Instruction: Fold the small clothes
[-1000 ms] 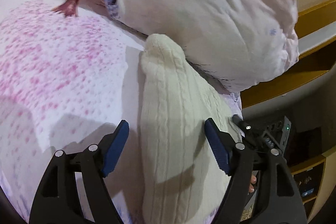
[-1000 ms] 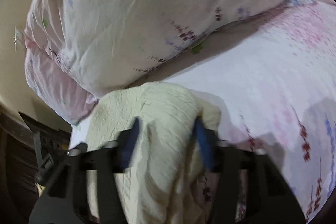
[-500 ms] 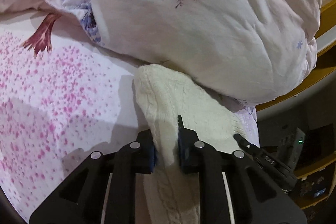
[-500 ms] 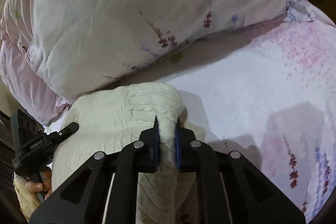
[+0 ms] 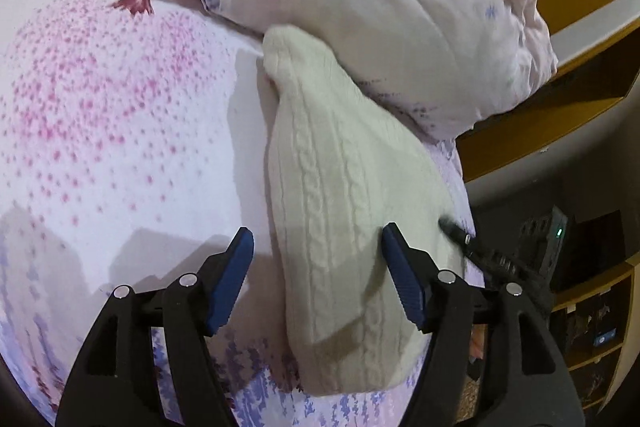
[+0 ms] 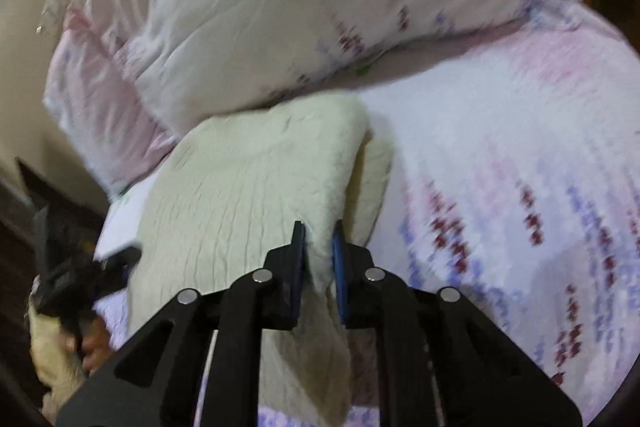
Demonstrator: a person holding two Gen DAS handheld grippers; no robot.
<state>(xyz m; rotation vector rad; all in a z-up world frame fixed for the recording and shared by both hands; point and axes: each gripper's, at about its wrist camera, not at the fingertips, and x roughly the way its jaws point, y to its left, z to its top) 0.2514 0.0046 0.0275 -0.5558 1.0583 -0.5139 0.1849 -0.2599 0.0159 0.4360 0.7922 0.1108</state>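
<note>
Now the cream cable-knit sweater (image 5: 340,211) lies folded on the floral bedsheet (image 5: 112,131), its far end tucked against the big white quilt (image 5: 400,11) heaped at the back of the bed. From the left wrist, the left gripper (image 5: 316,279) stands with its blue pads well apart; its jaws have just been opening, and the knit passes between them without either pad pressing on it. Just beyond the right pad, the tip of the other gripper shows at the sweater's edge, with wooden shelving (image 5: 560,99) behind.

From the right wrist, the right gripper (image 6: 318,263) has its jaws nearly together after closing further, pinching a raised fold of the sweater (image 6: 248,195) between the blue pads. The garment's upper layer sits doubled over a lower one that sticks out to the right. At lower left, the left gripper (image 6: 80,279) appears blurred, with a hand (image 6: 94,347) beneath it. The quilt (image 6: 280,7) fills the top of this view, the sheet (image 6: 500,167) the right.
</note>
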